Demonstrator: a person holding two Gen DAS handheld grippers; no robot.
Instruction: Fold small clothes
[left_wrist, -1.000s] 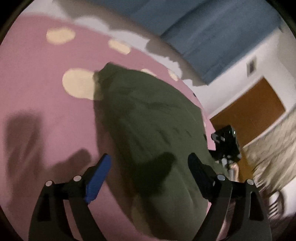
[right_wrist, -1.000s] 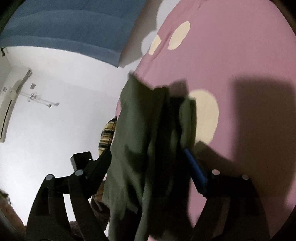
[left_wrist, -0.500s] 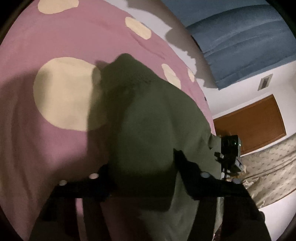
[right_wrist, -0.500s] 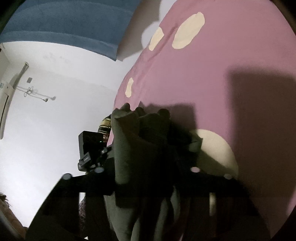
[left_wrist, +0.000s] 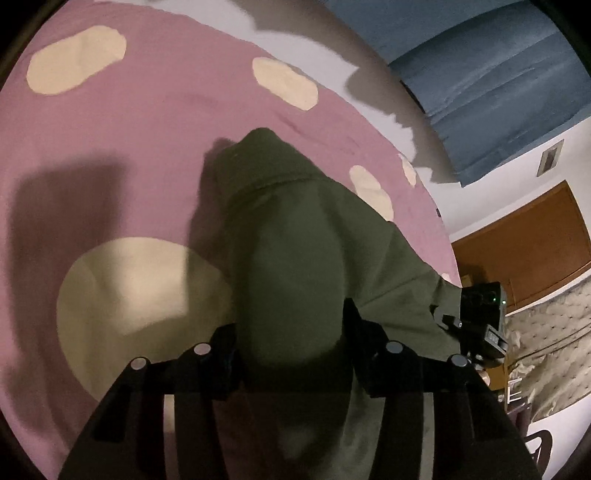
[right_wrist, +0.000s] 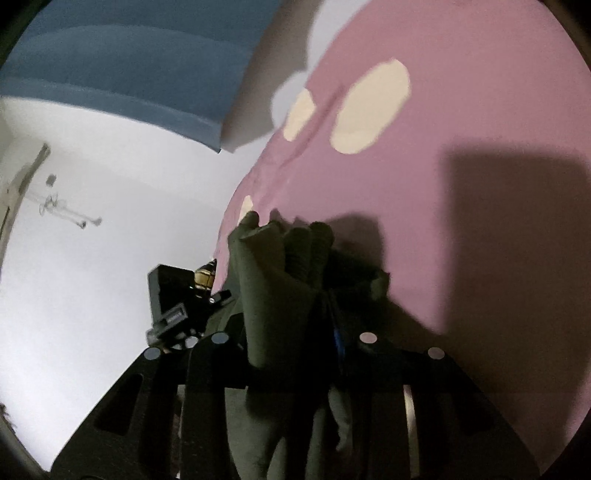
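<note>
Bedspread (left_wrist: 147, 155): pink w/ cream dots.
Garment (left_wrist: 295, 258): olive, bunched mid-spread.
Left gripper (left_wrist: 291, 332): jaws closing, pinching garment's near edge.
Right gripper (right_wrist: 291, 328): closing too, gathered folds betw. fingers.

Both tools' pads buried in bunched olive garment (left_wrist: 295, 266) folds.

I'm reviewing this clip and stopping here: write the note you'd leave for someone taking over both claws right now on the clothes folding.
Left claw: jaws closing, a bunched fold of the green garment between them.
Right claw: jaws closing too, gathered folds of the same garment between them.
Garment: dark green, crumpled rather than flat, on the pink bedspread with cream spots, near its edge.
Done: both claws have cloth between their jaws; no neat fold shows yet.
Left: finish both grips, spread the garment flat, then fold it.
</note>
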